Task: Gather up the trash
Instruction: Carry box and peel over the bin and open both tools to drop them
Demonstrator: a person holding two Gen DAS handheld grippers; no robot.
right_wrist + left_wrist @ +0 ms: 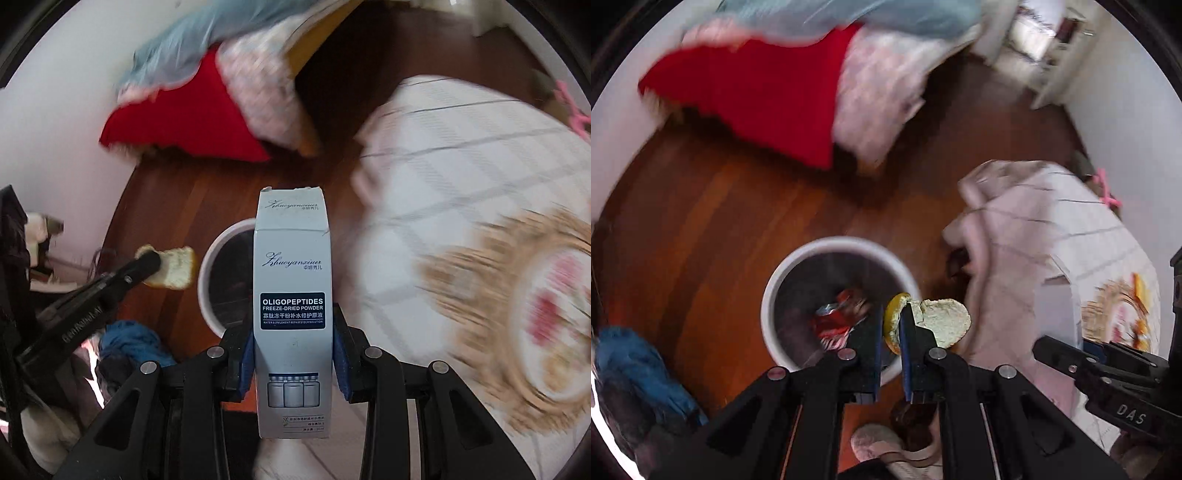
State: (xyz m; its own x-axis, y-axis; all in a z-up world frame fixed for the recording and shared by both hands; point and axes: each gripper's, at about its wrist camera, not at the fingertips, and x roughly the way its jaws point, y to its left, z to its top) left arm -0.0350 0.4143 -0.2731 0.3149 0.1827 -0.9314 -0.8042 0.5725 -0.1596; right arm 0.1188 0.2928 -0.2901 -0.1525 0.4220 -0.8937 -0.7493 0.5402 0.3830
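Note:
My left gripper is shut on a torn piece of bread with a yellow crust, held just over the right rim of a round white trash bin. A red and silver wrapper lies inside the bin. In the right wrist view my right gripper is shut on a tall pale blue carton printed "OLIGOPEPTIDES". The carton stands upright and hides part of the bin behind it. The left gripper with the bread shows to the left of the bin. The right gripper reaches in from the right edge of the left wrist view.
A bed with a white checked quilt and a floral print stands right of the bin. A red blanket and pale bedding hang at the far side. A blue cloth and a light slipper lie on the wooden floor.

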